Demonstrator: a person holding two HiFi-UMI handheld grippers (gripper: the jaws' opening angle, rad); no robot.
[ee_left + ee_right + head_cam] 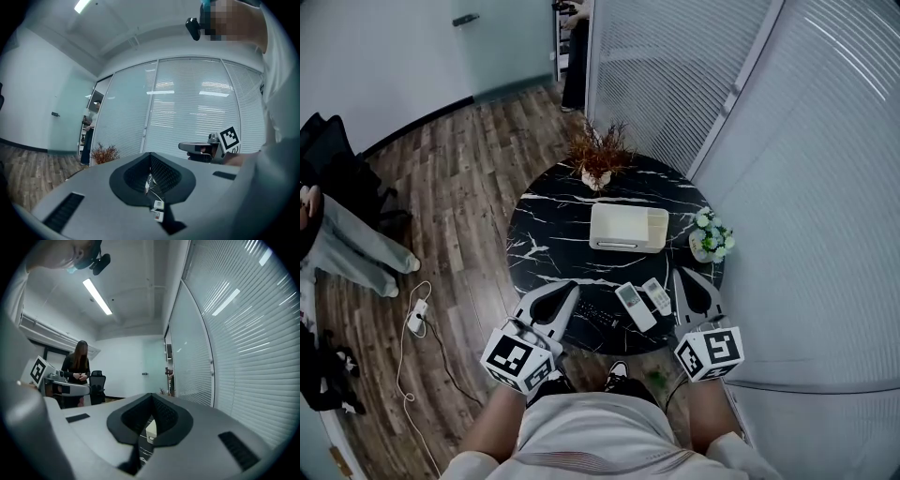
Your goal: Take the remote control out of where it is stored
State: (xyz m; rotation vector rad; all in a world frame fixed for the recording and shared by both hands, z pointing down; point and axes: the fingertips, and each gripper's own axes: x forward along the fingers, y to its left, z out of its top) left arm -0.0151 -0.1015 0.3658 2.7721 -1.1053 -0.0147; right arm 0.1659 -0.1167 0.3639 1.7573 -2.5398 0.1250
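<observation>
An office with a wood floor (459,187) and glass walls with blinds; a round black marble table (546,234) stands by the glass. Two white remotes lie out on the table near its front edge, side by side and slanted: the longer remote (635,307) and, just right of it, the shorter remote (656,296). A dark flat thing (598,314), too dim to make out, lies just left of them. Behind them, near the middle, sits a white box (628,228). A small flower pot (711,238) stands at the right rim, and a dried plant (598,155) at the far rim. The left tongs (570,289) and right tongs (680,274) hover at the front edge on either side of the remotes. Both have their jaws pressed together and hold nothing.
</observation>
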